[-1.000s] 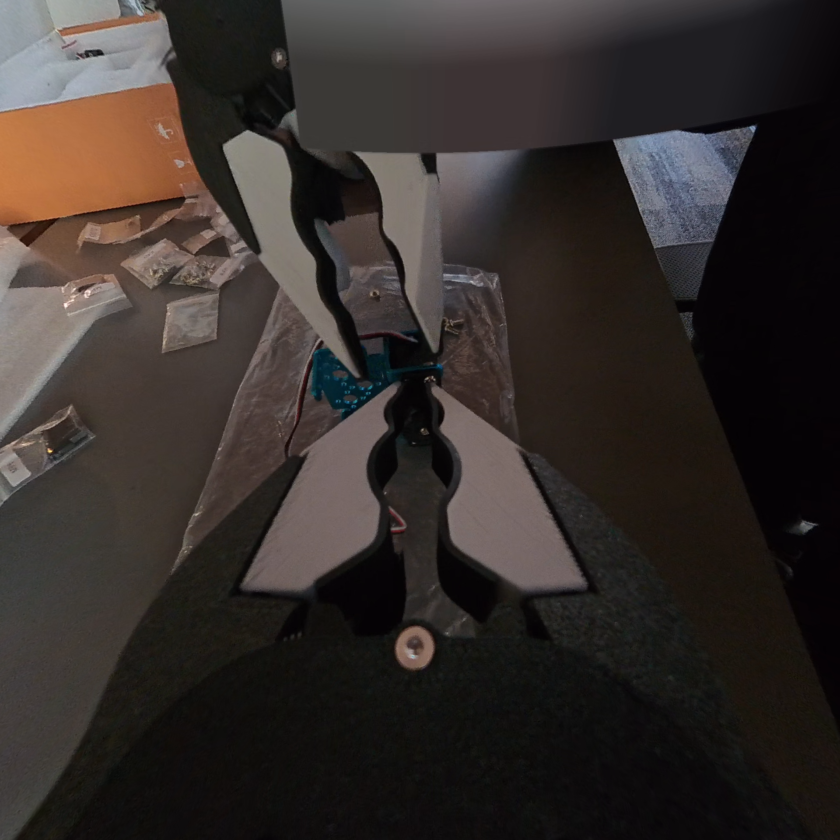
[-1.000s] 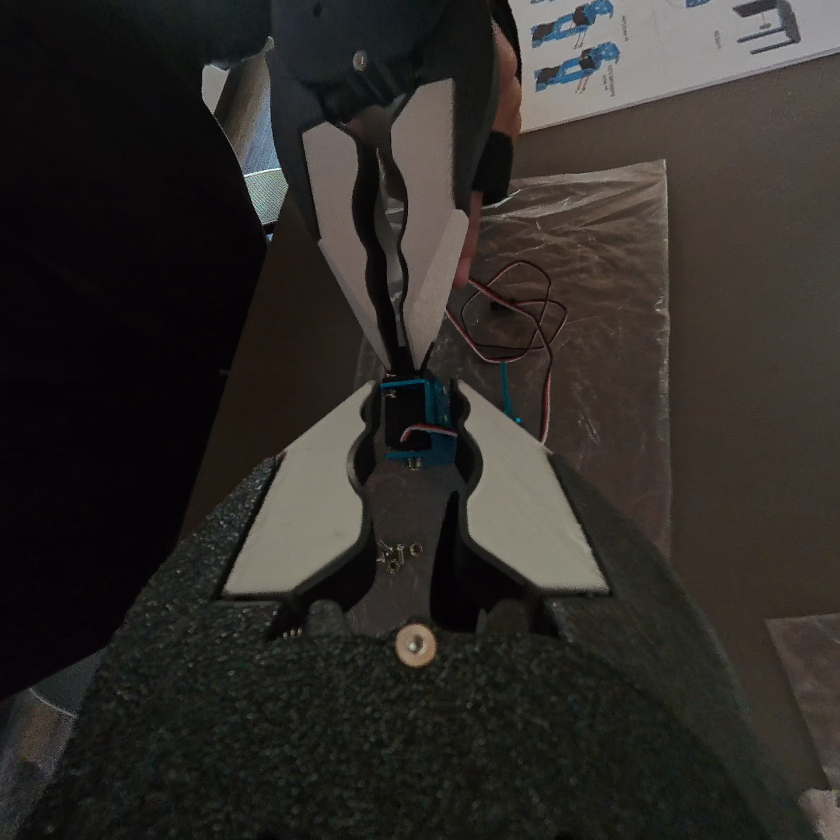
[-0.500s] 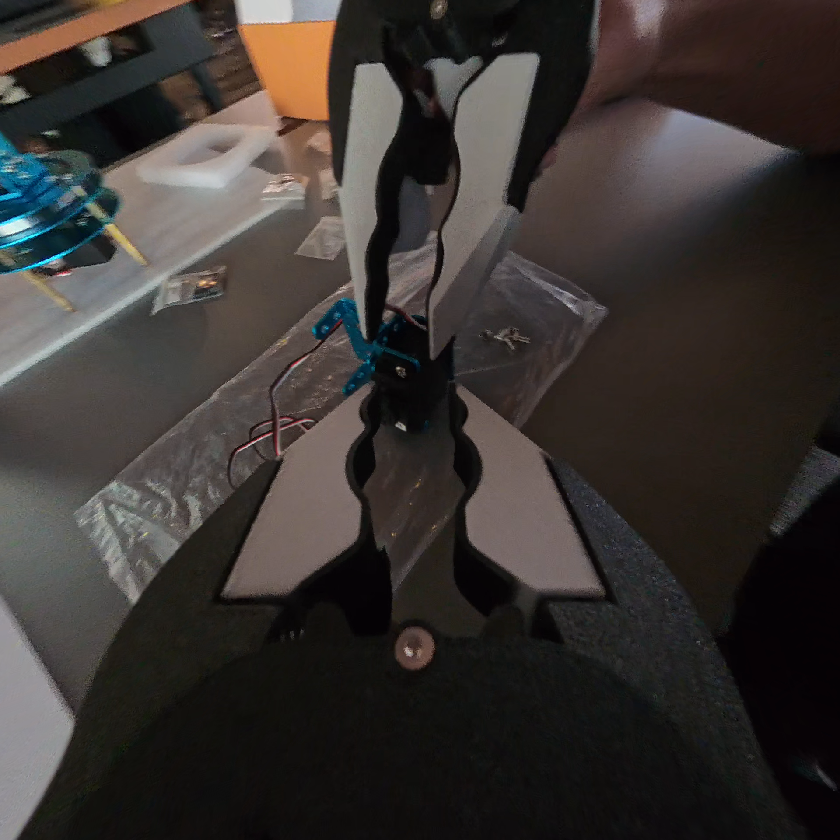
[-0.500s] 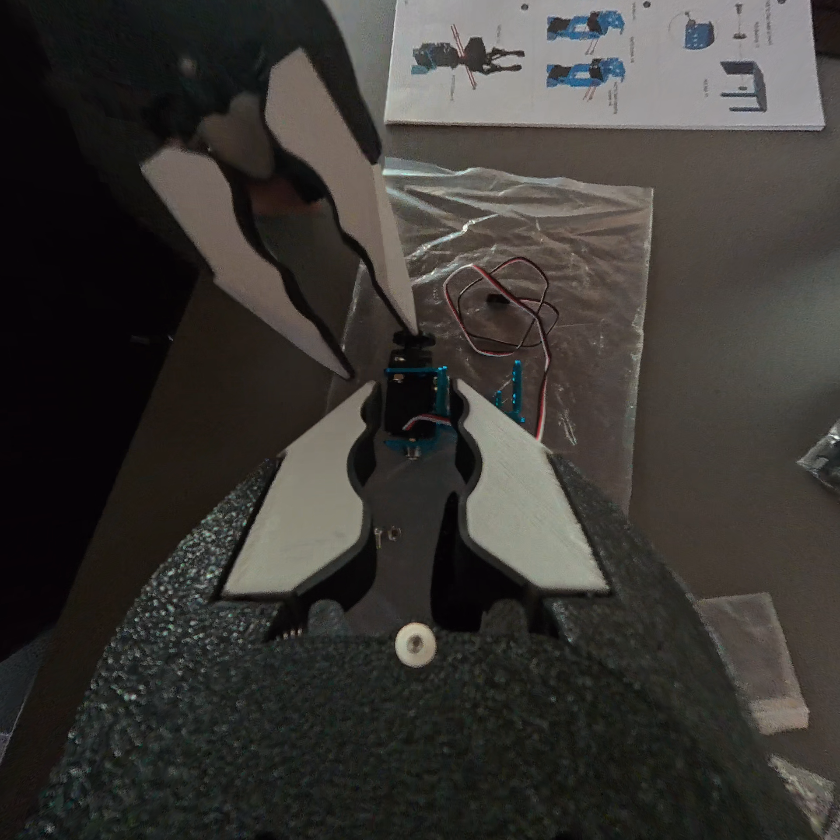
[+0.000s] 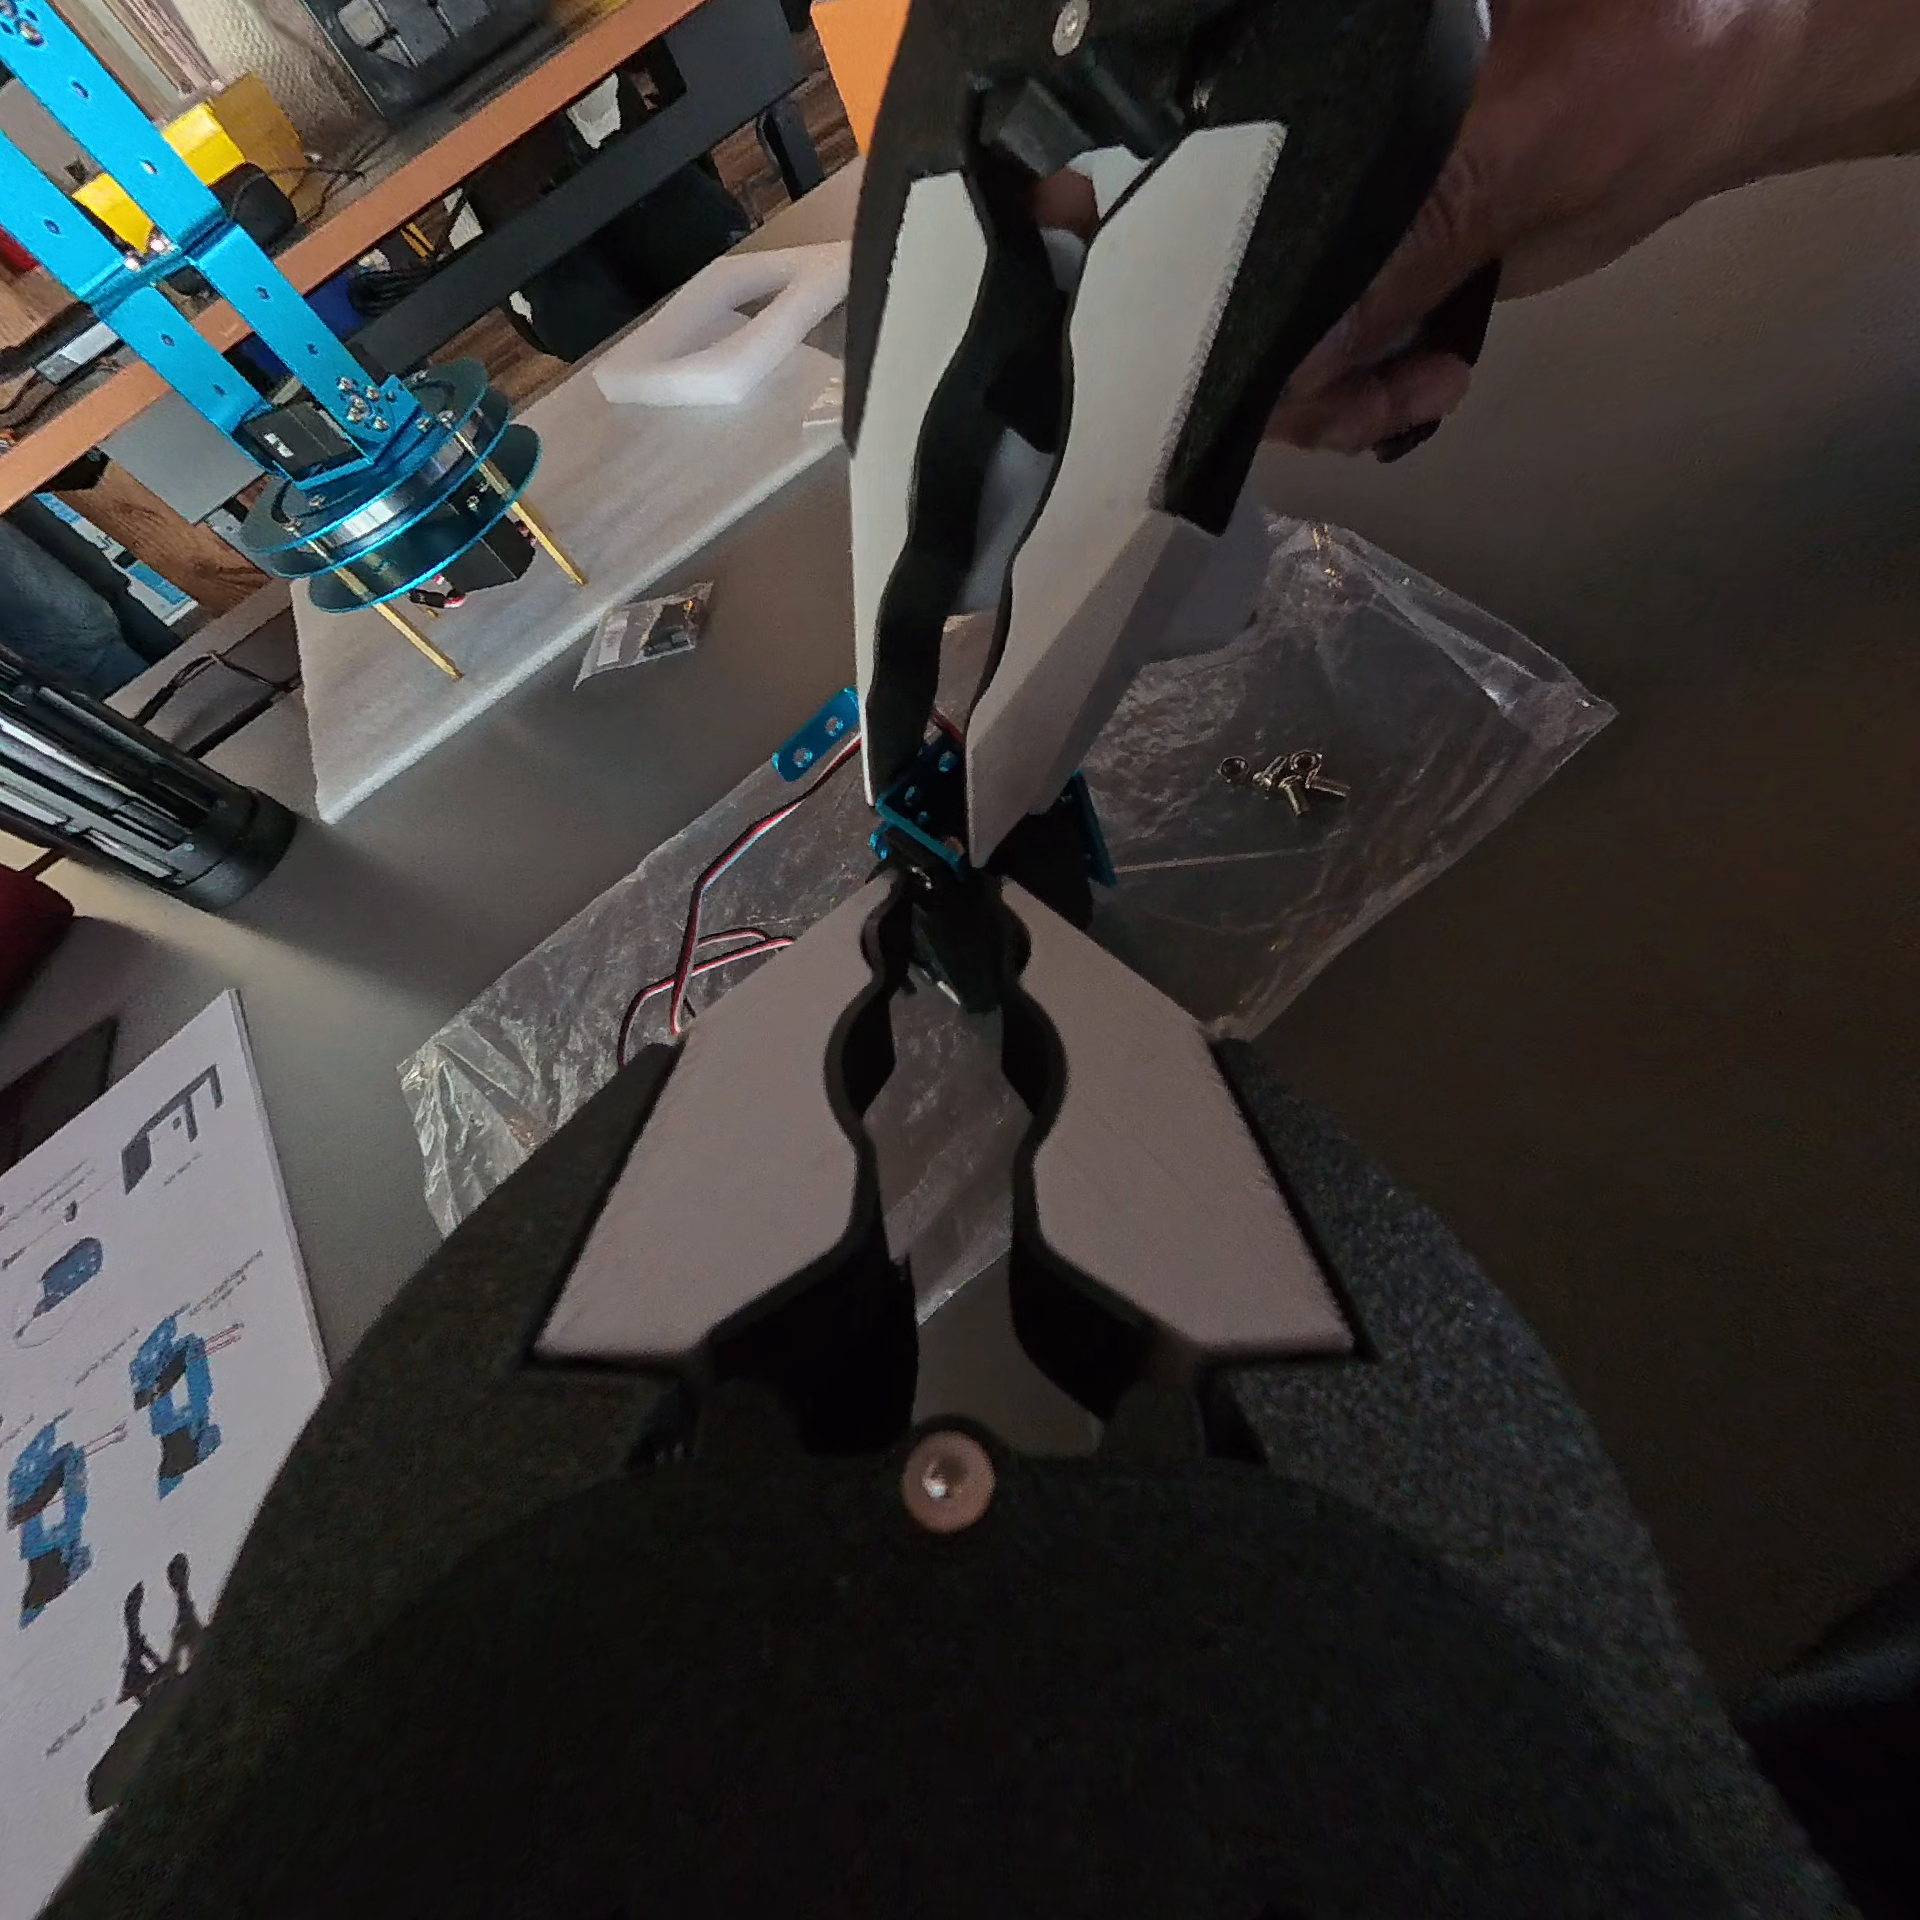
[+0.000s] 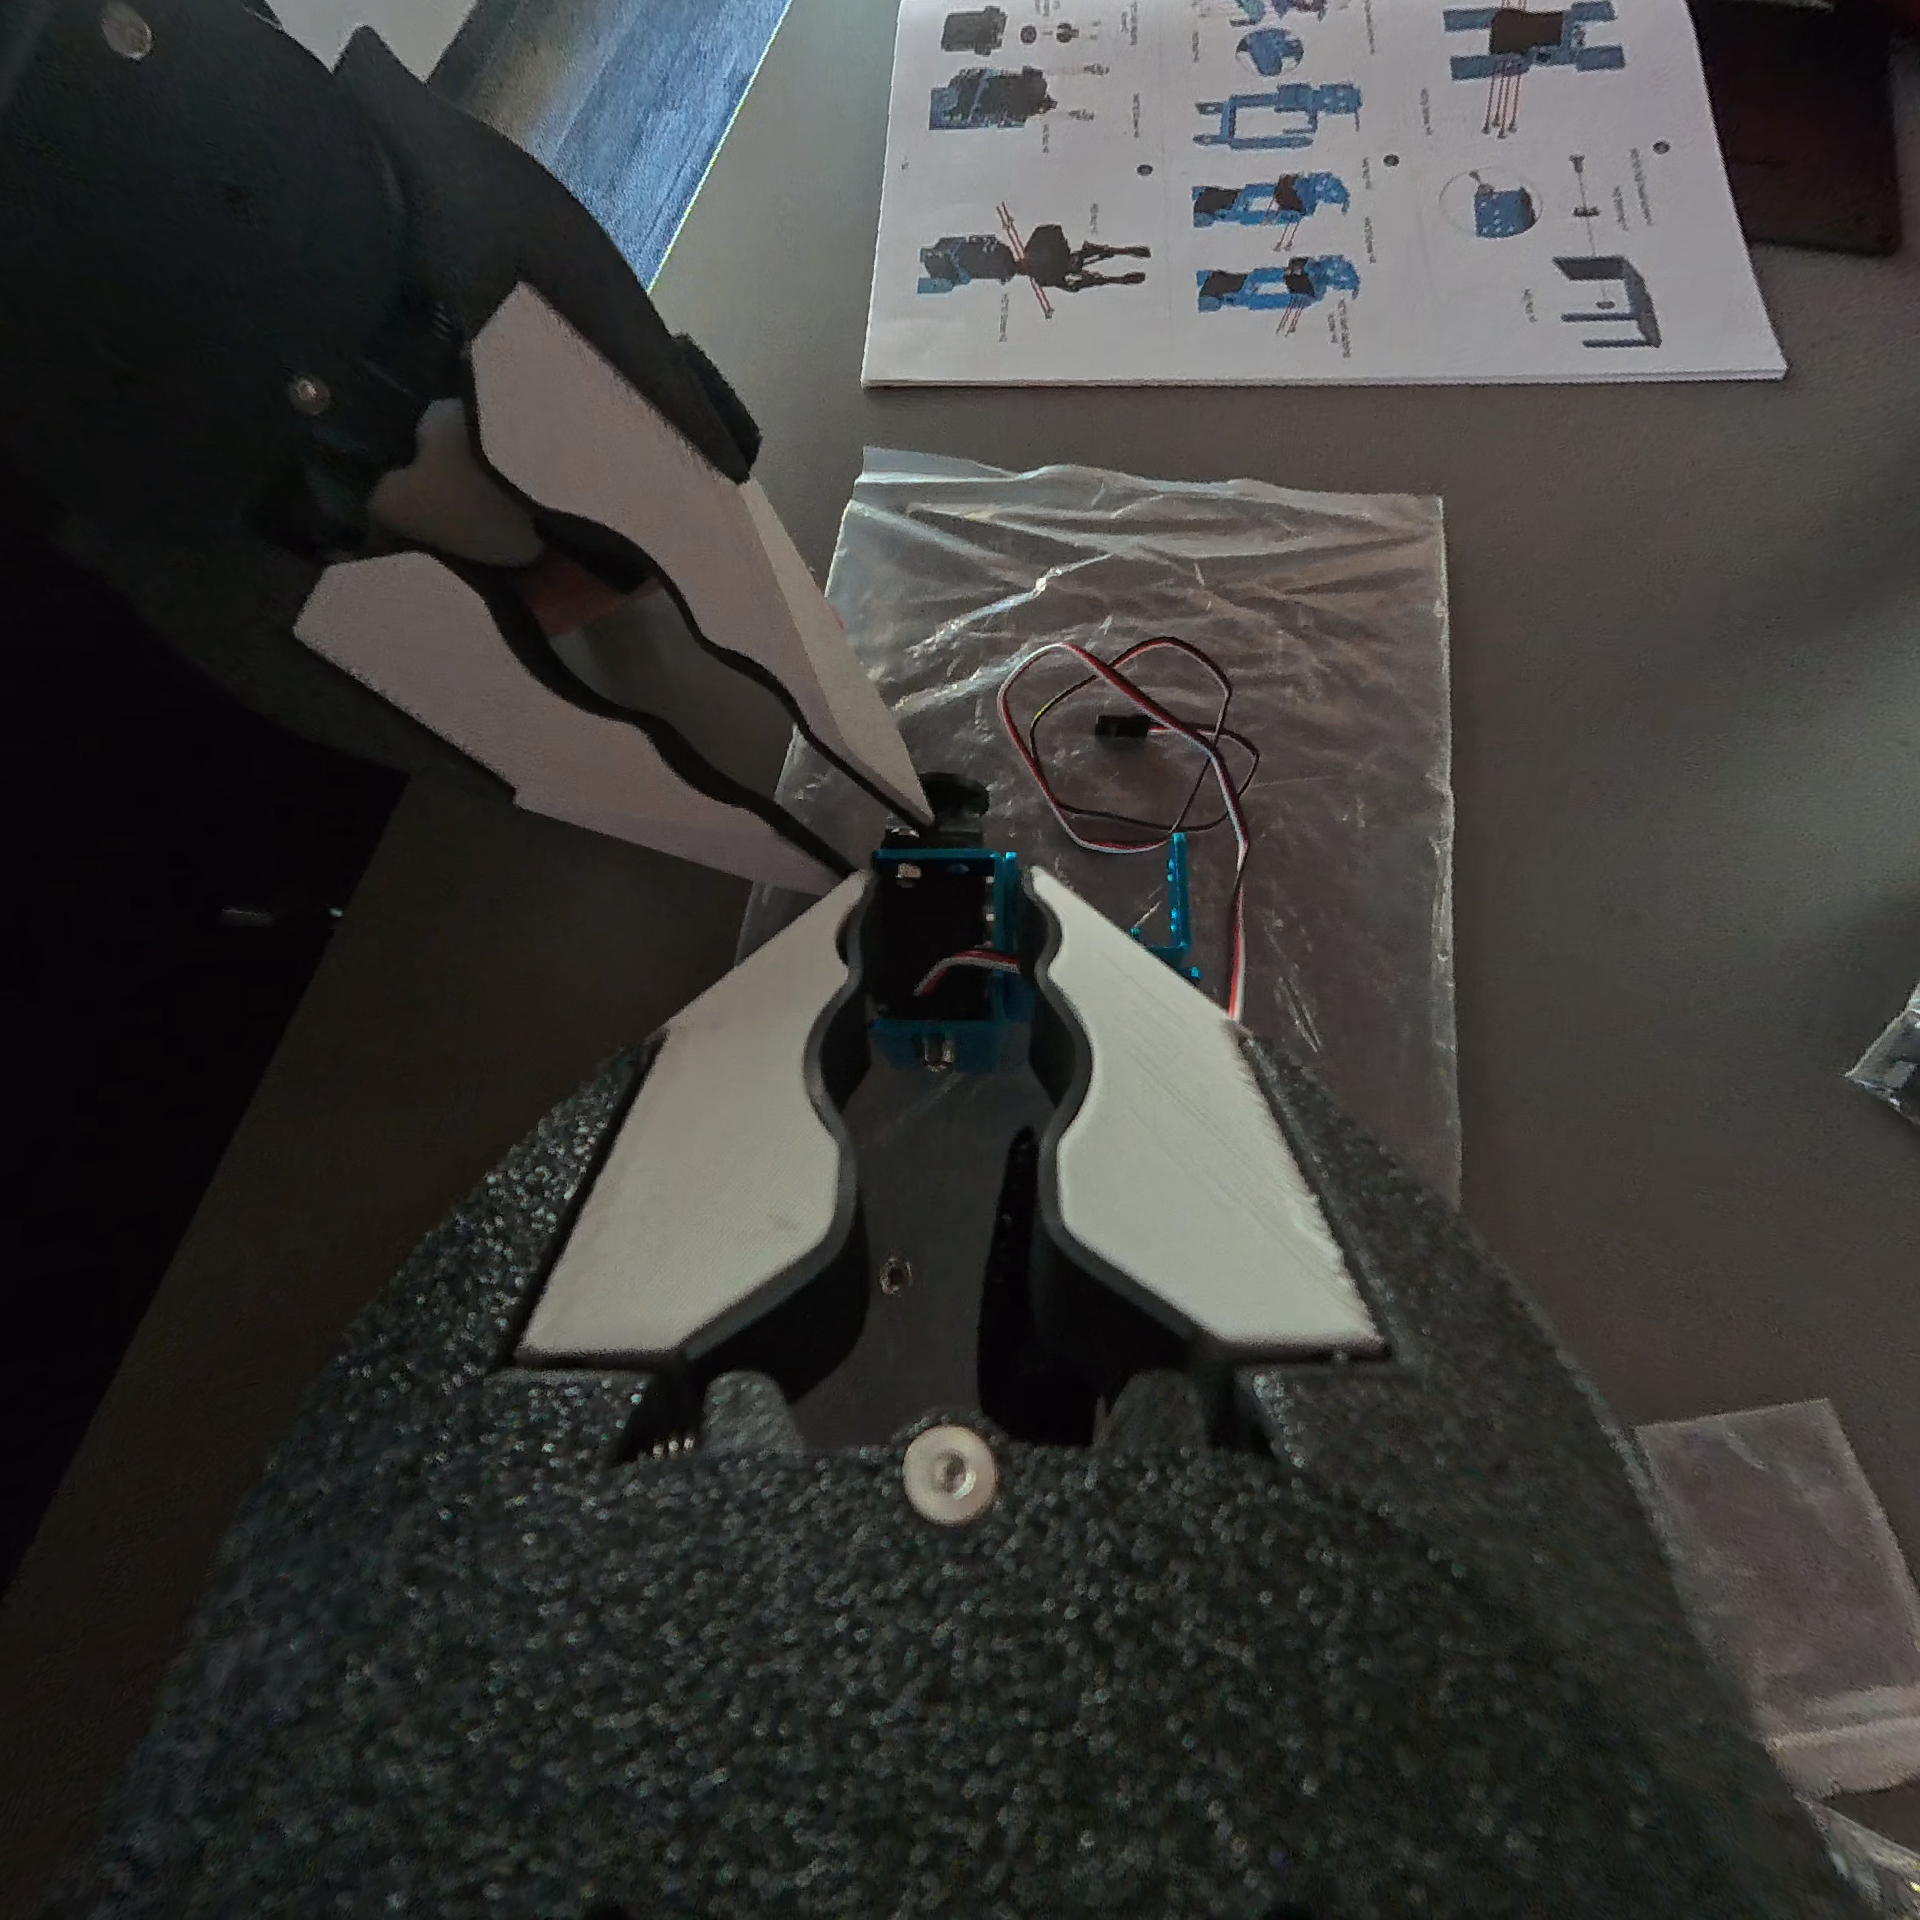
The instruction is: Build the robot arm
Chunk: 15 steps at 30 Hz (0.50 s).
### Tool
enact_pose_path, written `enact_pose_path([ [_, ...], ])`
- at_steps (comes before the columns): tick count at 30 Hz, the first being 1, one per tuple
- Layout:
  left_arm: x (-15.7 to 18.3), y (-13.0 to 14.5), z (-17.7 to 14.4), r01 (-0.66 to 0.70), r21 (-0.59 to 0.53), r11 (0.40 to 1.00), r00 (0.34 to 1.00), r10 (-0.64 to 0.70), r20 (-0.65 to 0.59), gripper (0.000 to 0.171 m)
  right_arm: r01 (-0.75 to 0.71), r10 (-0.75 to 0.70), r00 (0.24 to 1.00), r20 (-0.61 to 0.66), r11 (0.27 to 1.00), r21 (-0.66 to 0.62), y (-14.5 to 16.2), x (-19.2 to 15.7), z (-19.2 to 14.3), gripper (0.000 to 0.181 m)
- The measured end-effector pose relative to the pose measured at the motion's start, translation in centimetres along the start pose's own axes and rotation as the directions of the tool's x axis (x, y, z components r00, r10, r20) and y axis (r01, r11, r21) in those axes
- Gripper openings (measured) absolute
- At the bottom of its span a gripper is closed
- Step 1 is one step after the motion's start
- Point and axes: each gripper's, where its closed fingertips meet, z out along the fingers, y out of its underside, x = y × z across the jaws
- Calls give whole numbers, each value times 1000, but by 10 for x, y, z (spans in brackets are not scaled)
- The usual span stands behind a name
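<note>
A small black servo [image 6: 925,956] sits in a blue metal bracket [image 6: 1003,904], held just above a clear plastic bag [image 6: 1247,582]. My right gripper [image 6: 951,883] is shut on the bracket's sides. My left gripper [image 6: 883,847] comes in from the upper left and pinches the assembly's top end by the black horn [image 6: 958,798]. In the left wrist view my left gripper [image 5: 945,899] grips the servo [image 5: 951,940] and the right gripper [image 5: 925,821] comes down from above, held by a hand [image 5: 1558,156]. The servo's red, white and black wire [image 6: 1132,727] trails onto the bag.
A loose blue bracket piece [image 6: 1174,904] and a few screws [image 5: 1288,779] lie on the bag. A printed instruction sheet [image 6: 1320,187] lies beyond. A blue robot-arm base [image 5: 395,488], white foam [image 5: 727,332], a small parts bag [image 5: 649,634] and a black cylinder [image 5: 135,821] stand to the left. Only a small space, under 4 cm, lies between the two pairs of fingers. The blue robot-arm base [image 5: 395,488] is about equally far from each gripper, around 30 cm.
Both grippers have swung round with the servo assembly between them. The left gripper now lies at the servo's upper left with its fingers drawn closer together.
</note>
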Motion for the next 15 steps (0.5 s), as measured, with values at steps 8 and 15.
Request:
enact_pose_path([
  [8, 0, -1, 1, -41, 3, 999, 998, 41, 44, 12, -103, 102, 993, 65, 994, 21, -1, -1, -2, 24],
  [15, 3, -2, 1, -58, 10, 998, 997, 58, 43, 12, -117, 115, 988, 105, 993, 17, 0, -3, -4, 24],
])
